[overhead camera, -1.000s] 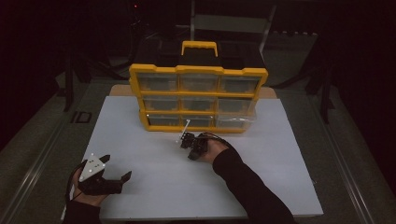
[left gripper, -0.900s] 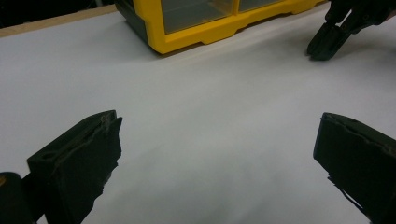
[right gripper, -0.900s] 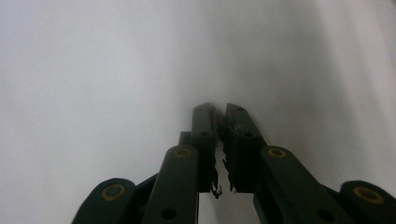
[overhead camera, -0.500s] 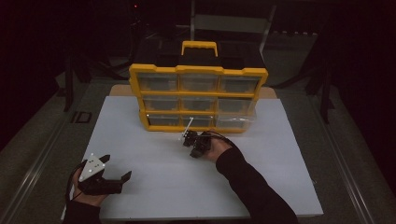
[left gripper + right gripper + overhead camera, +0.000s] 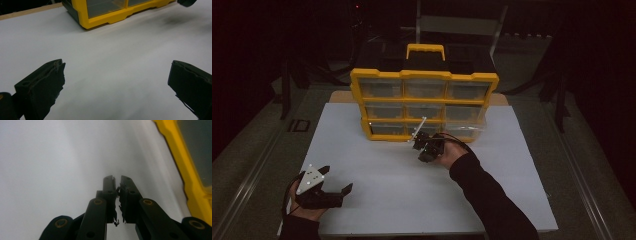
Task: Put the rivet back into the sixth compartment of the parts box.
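The right claw, jaws pressed together on nothing, is hovering just in front of the yellow organizer's bottom drawers at the worktop's far side; the left claw, spread wide, is idling well apart near the front edge.

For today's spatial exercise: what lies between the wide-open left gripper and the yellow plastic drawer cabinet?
Nothing: between the left gripper and the yellow plastic drawer cabinet there is just bare white tabletop, as the left gripper view shows.
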Demonstrator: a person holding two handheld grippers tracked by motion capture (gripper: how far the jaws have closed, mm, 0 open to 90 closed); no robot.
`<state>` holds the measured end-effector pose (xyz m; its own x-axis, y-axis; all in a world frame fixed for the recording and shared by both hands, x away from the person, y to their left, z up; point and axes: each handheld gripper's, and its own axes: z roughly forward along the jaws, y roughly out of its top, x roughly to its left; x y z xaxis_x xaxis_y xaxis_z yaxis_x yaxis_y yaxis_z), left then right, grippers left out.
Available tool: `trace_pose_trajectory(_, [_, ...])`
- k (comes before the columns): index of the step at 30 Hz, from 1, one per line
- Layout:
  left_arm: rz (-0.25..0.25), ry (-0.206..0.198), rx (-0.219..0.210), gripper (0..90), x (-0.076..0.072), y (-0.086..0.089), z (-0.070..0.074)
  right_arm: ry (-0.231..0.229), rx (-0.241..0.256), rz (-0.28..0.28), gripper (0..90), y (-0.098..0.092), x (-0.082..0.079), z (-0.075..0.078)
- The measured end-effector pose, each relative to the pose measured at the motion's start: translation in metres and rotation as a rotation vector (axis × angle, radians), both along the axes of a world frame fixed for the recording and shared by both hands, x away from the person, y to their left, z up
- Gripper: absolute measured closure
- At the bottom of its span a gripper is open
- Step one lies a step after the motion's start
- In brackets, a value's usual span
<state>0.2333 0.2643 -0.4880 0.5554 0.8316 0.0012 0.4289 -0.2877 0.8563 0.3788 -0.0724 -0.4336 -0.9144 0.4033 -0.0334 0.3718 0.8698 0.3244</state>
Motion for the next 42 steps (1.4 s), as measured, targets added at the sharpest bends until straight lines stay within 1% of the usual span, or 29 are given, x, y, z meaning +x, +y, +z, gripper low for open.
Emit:
trace_pose_trajectory(5, [0.000, -0.001, -0.001, 1.4, 0.000, 0.000, 0.000, -0.005, 0.012, -0.001, 82.9, -0.004, 0.001, 0.008])
trace_pose_trajectory(8, [0.000, -0.001, -0.001, 1.4, 0.000, 0.000, 0.000, 0.004, 0.000, -0.005, 82.9, -0.004, -0.001, 0.009])
trace_pose_trajectory(12, [0.000, -0.001, -0.001, 1.4, 0.000, 0.000, 0.000, -0.003, 0.000, 0.008, 83.0, -0.004, -0.001, 0.009])
trace_pose_trajectory(14, [0.001, 0.000, 0.000, 1.4, 0.000, 0.000, 0.000, -0.004, 0.003, 0.003, 83.0, -0.004, -0.003, 0.010])
trace_pose_trajectory(20, [0.000, 0.000, 0.001, 1.4, 0.000, -0.001, 0.000, -0.024, 0.024, 0.011, 82.9, -0.005, -0.009, 0.019])
trace_pose_trajectory(24, [0.001, 0.001, 0.001, 1.4, 0.000, -0.001, -0.001, -0.039, 0.040, 0.017, 83.0, -0.007, -0.009, 0.024])
trace_pose_trajectory(28, [0.001, 0.001, 0.001, 1.4, 0.000, 0.000, -0.001, -0.033, 0.060, 0.016, 82.9, -0.010, -0.010, 0.032])
trace_pose_trajectory(32, [0.002, 0.001, 0.001, 1.4, 0.000, 0.000, -0.001, -0.044, 0.080, 0.026, 82.9, -0.011, -0.011, 0.039])
trace_pose_trajectory(35, [0.003, 0.001, 0.001, 1.4, -0.001, 0.000, -0.001, -0.055, 0.091, 0.022, 82.9, -0.012, -0.013, 0.046])
trace_pose_trajectory(36, [0.003, 0.001, 0.001, 1.4, -0.001, 0.000, -0.001, -0.055, 0.091, 0.022, 82.9, -0.012, -0.013, 0.046])
trace_pose_trajectory(41, [0.004, 0.001, -0.001, 1.4, -0.001, 0.000, -0.001, -0.072, 0.113, 0.009, 82.9, -0.017, -0.013, 0.058])
trace_pose_trajectory(42, [0.004, 0.001, -0.001, 1.4, -0.001, 0.000, -0.001, -0.072, 0.113, 0.009, 82.9, -0.017, -0.013, 0.058])
